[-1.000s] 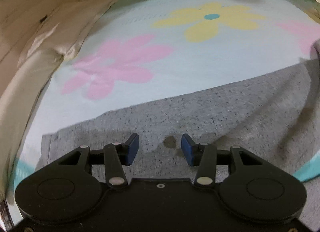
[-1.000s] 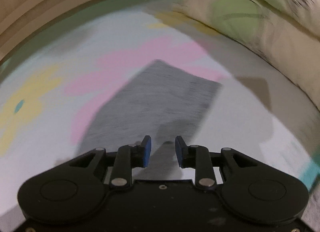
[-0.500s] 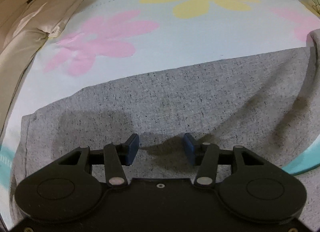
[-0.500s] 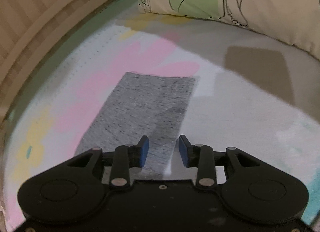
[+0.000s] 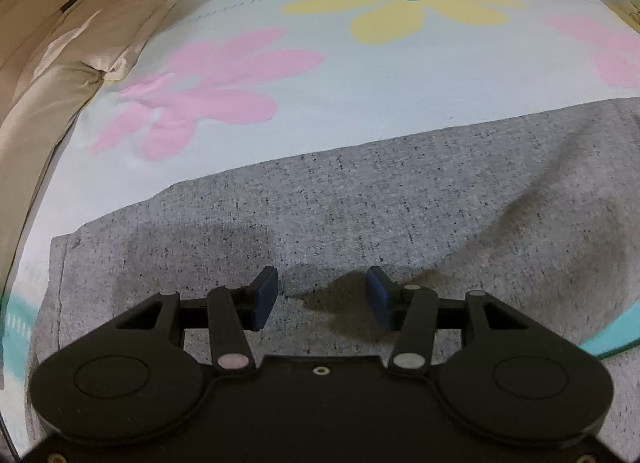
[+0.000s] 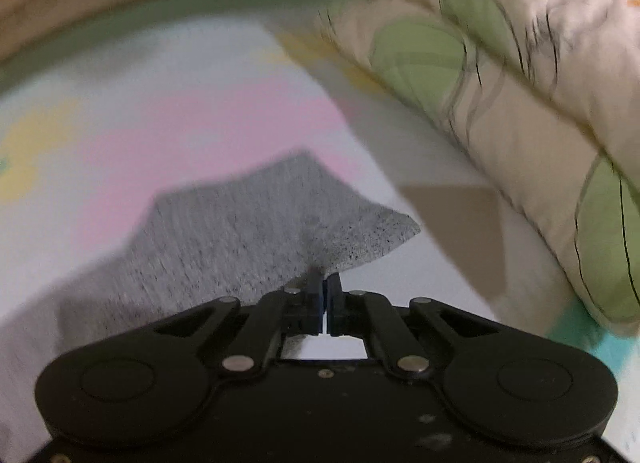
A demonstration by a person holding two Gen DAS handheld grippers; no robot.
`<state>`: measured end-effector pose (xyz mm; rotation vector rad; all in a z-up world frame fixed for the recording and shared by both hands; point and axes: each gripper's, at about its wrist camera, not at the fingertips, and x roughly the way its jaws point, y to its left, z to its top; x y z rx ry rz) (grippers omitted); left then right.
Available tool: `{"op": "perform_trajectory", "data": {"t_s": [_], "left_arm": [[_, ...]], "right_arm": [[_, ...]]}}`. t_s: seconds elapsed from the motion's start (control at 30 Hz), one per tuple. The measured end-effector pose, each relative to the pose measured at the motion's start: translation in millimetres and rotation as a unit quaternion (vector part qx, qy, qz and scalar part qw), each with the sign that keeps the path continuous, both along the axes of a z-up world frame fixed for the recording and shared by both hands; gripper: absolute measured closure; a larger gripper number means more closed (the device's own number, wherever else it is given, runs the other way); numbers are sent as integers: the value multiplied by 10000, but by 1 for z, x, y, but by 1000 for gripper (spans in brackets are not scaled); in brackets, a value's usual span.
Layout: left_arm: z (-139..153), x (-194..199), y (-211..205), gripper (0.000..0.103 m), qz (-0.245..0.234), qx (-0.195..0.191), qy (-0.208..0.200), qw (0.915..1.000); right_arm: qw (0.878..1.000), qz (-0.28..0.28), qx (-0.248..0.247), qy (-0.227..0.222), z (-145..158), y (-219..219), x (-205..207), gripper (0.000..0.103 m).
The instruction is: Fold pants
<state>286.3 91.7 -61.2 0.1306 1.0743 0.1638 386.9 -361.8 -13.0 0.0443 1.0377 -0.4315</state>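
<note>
Two tongs work my heathered grey knit pants [image 5: 360,215] on the flower-print bed sheet [image 5: 360,95]: right tongs [image 6: 325,295], just closed, pinch the leg's near edge, left tongs [image 5: 322,295] hover spread over cloth stretching rightward.

Soft cloth under matt black plastic

The pants [image 5: 400,199] are heathered grey knit, matt and slightly rough; the bed sheet [image 5: 360,83] is smooth printed cloth; the pillow [image 6: 500,95] smooth cotton-like cloth; the left gripper [image 5: 322,295] matt black plastic with dull metal rivets.
</note>
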Motion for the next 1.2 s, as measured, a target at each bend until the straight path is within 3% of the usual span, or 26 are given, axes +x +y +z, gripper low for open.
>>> {"op": "perform_trajectory", "data": {"t_s": [0.07,0.1,0.13,0.17,0.27,0.33,0.43,0.6,0.8,0.93,1.0,1.07,1.2], "left_arm": [[2,-2,-3,46,23,15,8,10000],[4,-2,-4,46,17,19,5,10000],[6,-4,-5,46,6,9,-27,10000],[8,-5,-6,46,-10,5,-74,10000],[12,-7,-8,46,-74,110,-187,9997],[15,-5,-8,46,-70,151,-281,9995],[19,-1,-6,46,29,113,-355,9993],[24,-1,0,46,140,-14,-459,9988],[26,-3,1,46,-32,201,-612,9979],[23,-1,4,46,1,140,-537,9985],[22,-1,7,46,44,91,-507,9987],[22,-1,9,46,65,94,-492,9987],[26,1,12,46,175,12,-503,9986]], "right_arm": [[9982,-58,159,570,-19,-6,0,98],[9987,-99,169,468,-19,-7,-3,97],[9990,-175,103,404,-14,-8,-5,85],[9987,-271,31,425,-8,-9,-4,81],[9987,-488,-90,-134,20,-5,-2,78],[9982,-267,38,-526,34,6,2,76],[9965,154,446,-693,39,28,12,71],[9927,-49,905,-794,19,59,39,71],[9954,-575,290,-710,6,84,68,71],[9957,-857,325,-163,-18,86,76,71],[9958,-819,414,-29,-25,82,70,77],[9958,-687,581,-162,-19,77,54,99],[9911,-592,1178,-181,-3,52,31,99]]}}
